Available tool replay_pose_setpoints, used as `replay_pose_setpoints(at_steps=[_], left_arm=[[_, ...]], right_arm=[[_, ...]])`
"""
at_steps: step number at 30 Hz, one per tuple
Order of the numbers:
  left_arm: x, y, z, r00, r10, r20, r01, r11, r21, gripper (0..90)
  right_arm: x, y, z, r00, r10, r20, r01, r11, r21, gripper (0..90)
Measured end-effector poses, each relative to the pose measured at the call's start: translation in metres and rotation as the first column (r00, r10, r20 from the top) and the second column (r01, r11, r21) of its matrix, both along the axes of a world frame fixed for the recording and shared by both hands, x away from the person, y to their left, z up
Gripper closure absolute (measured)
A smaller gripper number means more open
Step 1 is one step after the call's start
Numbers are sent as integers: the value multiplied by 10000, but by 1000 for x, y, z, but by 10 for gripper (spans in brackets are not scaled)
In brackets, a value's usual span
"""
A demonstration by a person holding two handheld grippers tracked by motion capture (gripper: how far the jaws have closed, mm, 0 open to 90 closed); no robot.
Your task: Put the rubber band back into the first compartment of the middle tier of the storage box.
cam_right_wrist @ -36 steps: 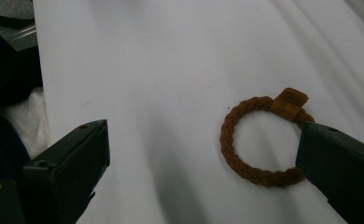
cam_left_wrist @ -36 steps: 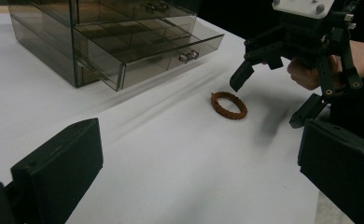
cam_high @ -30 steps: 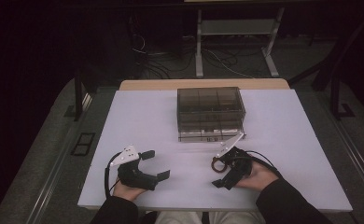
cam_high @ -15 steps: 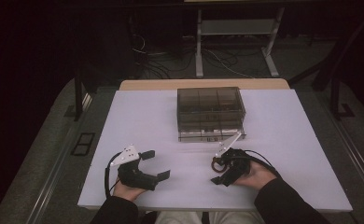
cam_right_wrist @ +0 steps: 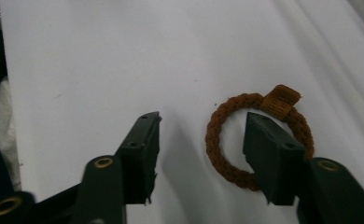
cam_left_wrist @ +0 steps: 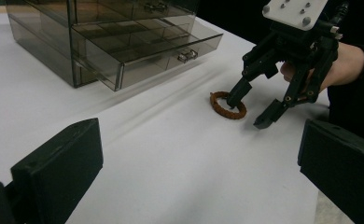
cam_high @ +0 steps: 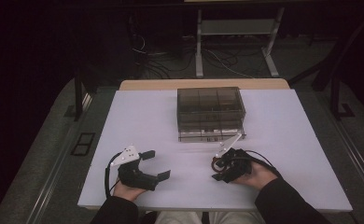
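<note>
Dark floor and cables surround the white table; the far part of the room is too dim for us to make out. We read no brand or writing anywhere. A small tab on the brown braided ring carries marks too fine to read.

We find the ring flat on the table near the front edge, right of centre, just in front of the smoked plastic drawer cabinet. The cabinet's lowest drawer stands pulled out; its contents are lost in the tint.

The right gripper tips down over the ring. Its jaws have just been closing and stand half apart: one jaw inside the loop, the other outside on bare table, with the ring's near-side braid between them, not yet pinched. The jaw hides part of the braid.

The left gripper rests near the front-left corner, jaws wide apart, nothing between them. We see open table between both grippers and along the left edge.
</note>
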State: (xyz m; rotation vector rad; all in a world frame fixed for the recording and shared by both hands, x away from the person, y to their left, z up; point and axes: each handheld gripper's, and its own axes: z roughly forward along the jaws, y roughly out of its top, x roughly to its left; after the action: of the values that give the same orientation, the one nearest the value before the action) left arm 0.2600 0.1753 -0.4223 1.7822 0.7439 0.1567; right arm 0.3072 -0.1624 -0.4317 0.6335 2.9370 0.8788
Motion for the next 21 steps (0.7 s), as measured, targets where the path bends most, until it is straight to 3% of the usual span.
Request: replay_pose_setpoints(at_steps=[13,17,21], left_arm=[[0,0,0,10000,-1,-13,1,10000,-1,0],[0,0,0,10000,-14,-7,14,10000,6,0],[0,0,0,10000,-15,-9,15,10000,-11,0]], right_arm=[[1,-1,-1,9991,-229,361,238,9994,-246,682],[3,-3,-1,9994,-295,176,299,9993,-203,793],[4,-3,-1,9996,-259,-76,258,9996,-151,834]])
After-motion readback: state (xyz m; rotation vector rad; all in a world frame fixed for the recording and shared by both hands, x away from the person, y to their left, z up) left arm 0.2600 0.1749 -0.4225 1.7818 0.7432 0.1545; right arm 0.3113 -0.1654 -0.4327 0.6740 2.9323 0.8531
